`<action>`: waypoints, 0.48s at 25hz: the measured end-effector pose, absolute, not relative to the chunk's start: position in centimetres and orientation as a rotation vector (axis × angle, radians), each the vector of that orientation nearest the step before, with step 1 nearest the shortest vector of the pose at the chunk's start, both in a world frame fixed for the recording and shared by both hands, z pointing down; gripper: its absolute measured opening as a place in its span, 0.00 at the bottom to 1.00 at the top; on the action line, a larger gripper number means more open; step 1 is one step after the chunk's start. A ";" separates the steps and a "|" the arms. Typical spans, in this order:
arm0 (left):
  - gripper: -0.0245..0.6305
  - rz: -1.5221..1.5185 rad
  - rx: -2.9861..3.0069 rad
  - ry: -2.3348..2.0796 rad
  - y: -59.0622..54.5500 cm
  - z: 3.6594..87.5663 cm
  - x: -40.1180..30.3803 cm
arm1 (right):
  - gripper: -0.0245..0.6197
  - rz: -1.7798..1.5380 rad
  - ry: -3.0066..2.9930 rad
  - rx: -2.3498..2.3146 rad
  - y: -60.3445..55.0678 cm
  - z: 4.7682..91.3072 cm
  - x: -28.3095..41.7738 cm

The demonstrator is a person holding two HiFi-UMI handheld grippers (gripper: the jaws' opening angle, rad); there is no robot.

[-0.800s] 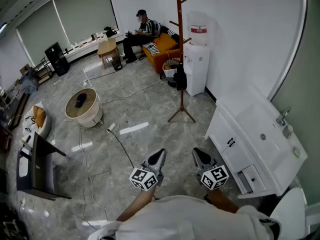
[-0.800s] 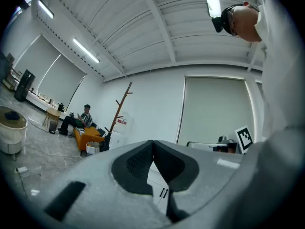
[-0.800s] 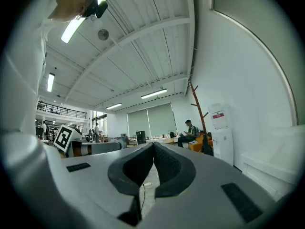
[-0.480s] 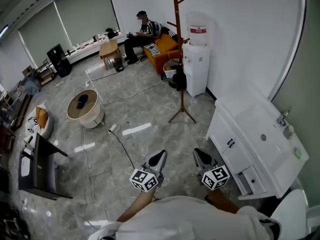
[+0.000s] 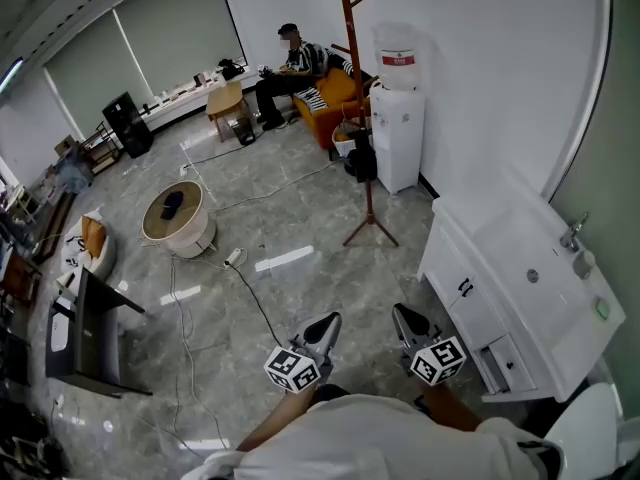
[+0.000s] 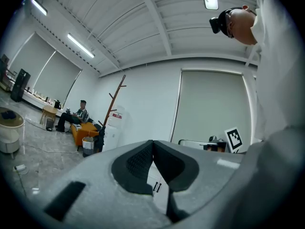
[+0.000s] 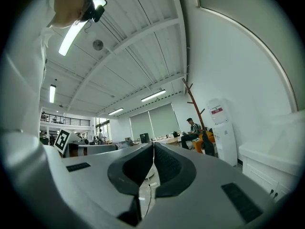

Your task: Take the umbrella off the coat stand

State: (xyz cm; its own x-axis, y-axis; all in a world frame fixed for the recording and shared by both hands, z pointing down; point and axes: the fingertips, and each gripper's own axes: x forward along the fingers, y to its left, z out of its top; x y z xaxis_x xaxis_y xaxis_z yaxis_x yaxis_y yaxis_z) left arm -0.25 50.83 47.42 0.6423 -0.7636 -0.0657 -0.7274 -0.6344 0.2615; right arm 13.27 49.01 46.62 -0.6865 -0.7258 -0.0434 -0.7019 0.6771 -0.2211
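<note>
A tall brown coat stand [image 5: 358, 88] rises on the grey floor beside the water dispenser, well ahead of me. A dark bundle, apparently the umbrella [image 5: 362, 161], hangs low on its pole. The stand also shows in the left gripper view [image 6: 113, 109] and the right gripper view [image 7: 193, 104]. My left gripper [image 5: 325, 328] and right gripper [image 5: 408, 320] are held side by side near my body, pointing level toward the stand and far short of it. Both are shut with nothing between the jaws; their tips meet in the left gripper view [image 6: 153, 142] and the right gripper view [image 7: 153, 144].
A white water dispenser [image 5: 398, 118] stands right of the stand. A white cabinet with a sink [image 5: 520, 278] runs along the right wall. A person [image 5: 290, 58] sits on an orange sofa behind. A round table [image 5: 175, 213], floor cables [image 5: 250, 288] and a dark desk [image 5: 85, 338] lie left.
The head view has drifted slightly, so both grippers sit a little lower in the picture. They stay shut and side by side. The stand and umbrella have not moved.
</note>
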 end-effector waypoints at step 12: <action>0.06 -0.240 2.617 -1.187 45.5 49.9 -0.5 | 0.06 -0.403 2.787 -1.215 44.6 50.0 13.6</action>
State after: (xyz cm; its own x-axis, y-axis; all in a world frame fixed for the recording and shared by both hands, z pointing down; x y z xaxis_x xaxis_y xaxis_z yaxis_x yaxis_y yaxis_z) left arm -0.49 45.46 49.94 0.6532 -0.7559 -0.0434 -0.7136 -0.6337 0.2987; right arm 13.62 44.59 50.02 -0.6838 -0.7287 0.0366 -0.7093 0.6521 -0.2679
